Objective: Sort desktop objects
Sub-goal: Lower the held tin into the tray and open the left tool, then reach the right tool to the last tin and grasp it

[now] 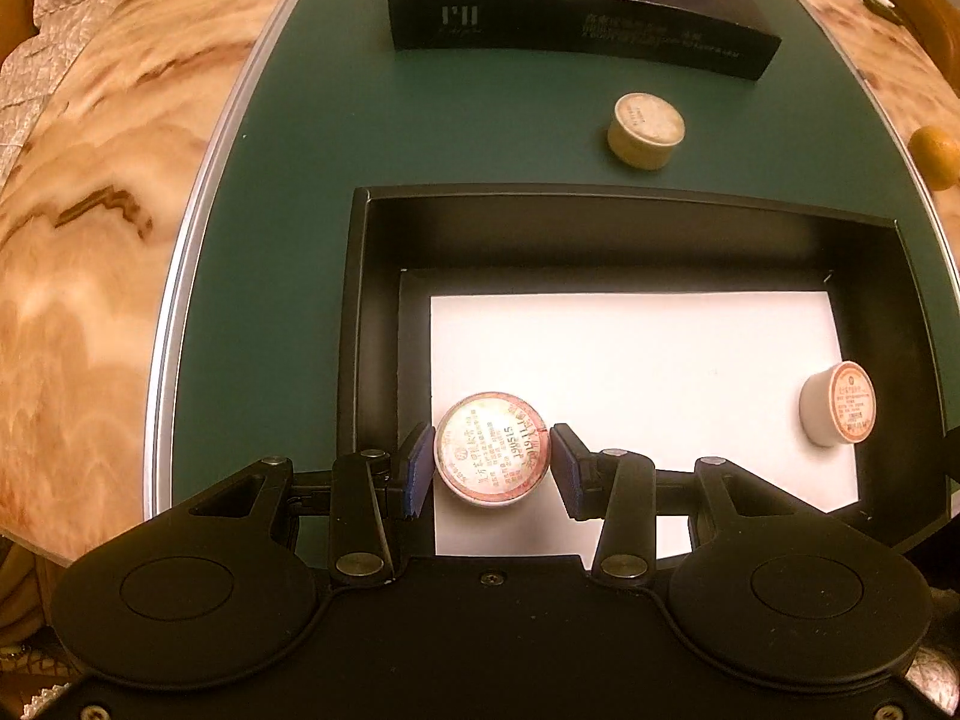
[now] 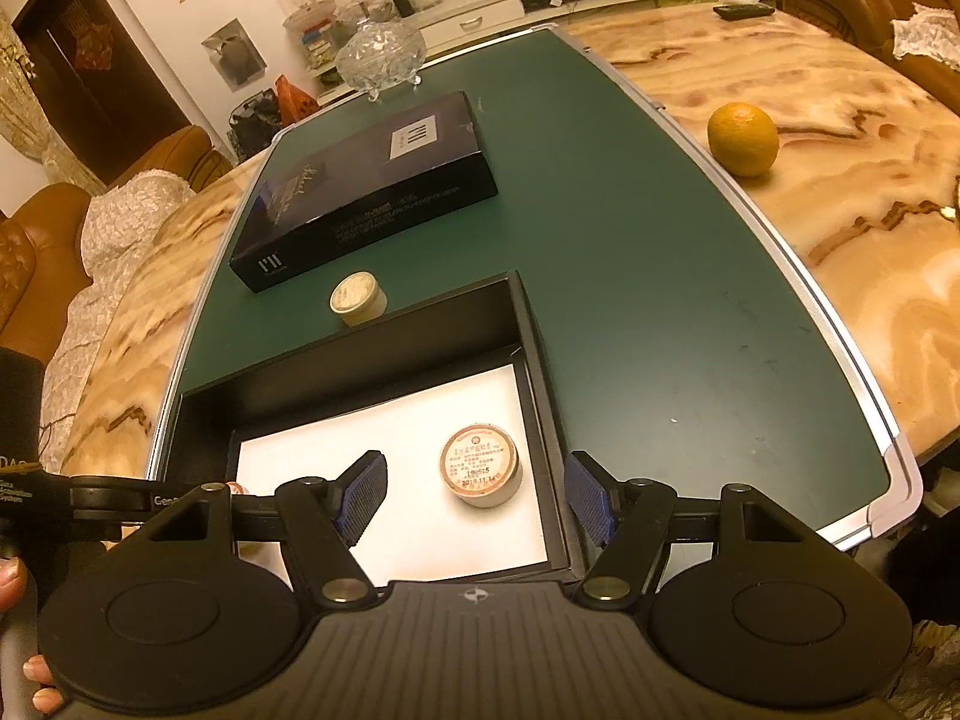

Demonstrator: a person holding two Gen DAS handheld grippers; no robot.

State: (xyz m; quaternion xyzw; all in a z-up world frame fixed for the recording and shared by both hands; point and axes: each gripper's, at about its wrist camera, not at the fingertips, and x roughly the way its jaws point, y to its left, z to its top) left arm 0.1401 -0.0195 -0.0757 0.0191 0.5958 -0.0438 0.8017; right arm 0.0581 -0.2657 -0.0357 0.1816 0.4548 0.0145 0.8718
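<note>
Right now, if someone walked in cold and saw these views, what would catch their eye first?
Probably the left gripper shut on a small round labelled tub, low over the white liner of the open black tray, with a second tub lying by the tray's right wall. Beyond the tray, a cream tub and a dark lid sit on the green mat; an orange rests on the marble.
</note>
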